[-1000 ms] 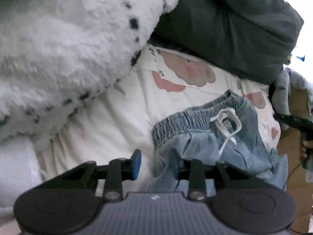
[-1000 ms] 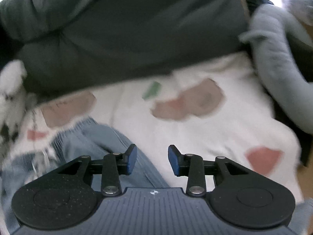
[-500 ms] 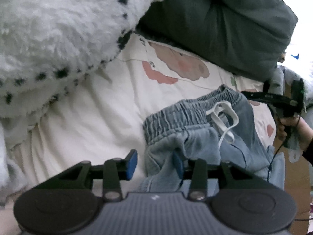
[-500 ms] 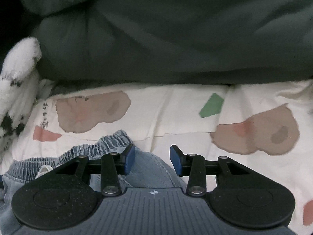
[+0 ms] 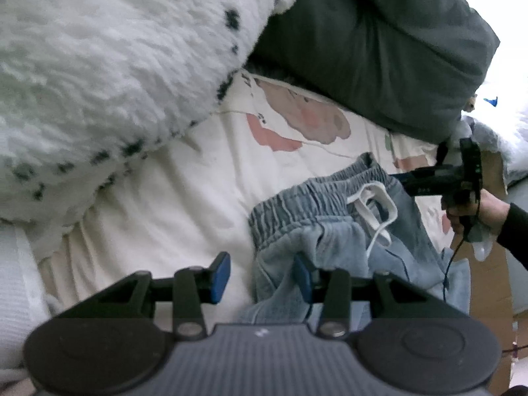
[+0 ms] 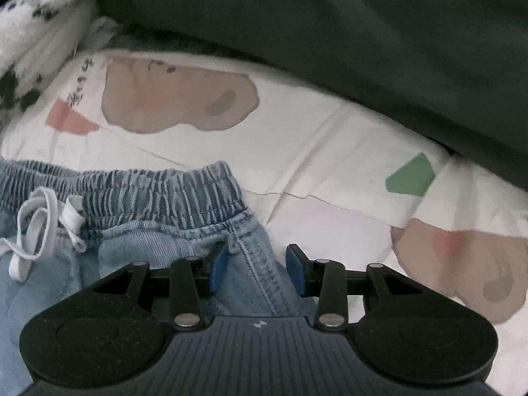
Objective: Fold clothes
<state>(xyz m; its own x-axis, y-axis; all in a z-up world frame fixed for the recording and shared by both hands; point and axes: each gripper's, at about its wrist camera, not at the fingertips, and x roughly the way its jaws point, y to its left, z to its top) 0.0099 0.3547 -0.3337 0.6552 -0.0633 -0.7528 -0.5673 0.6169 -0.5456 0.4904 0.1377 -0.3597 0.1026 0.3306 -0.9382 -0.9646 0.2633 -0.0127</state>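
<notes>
Left wrist view: left tongs [image 5: 262, 275] sit partway apart, a bunched edge of the denim shorts [image 5: 333, 231] between the pads, not pinched. Shorts lie on the bed sheet [image 5: 184, 198], right of the spotted plush [image 5: 99, 66].

Right wrist view: right tongs [image 6: 254, 269] closing, straddling the shorts' side seam just below the waistband [image 6: 158, 191].

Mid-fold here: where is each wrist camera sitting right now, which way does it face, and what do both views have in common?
Left wrist: behind the left hand-held gripper, facing down across the bed at the denim shorts; open jaws straddle their near edge; the person's right hand carries the other gripper at right.
Right wrist: behind the right hand-held gripper, looking steeply down at the shorts' far waistband corner; its jaws are closing astride the side seam, not yet pinching.
Shared: shorts, white drawstring, patterned sheet, dark green pillow, spotted fluffy blanket.
</notes>
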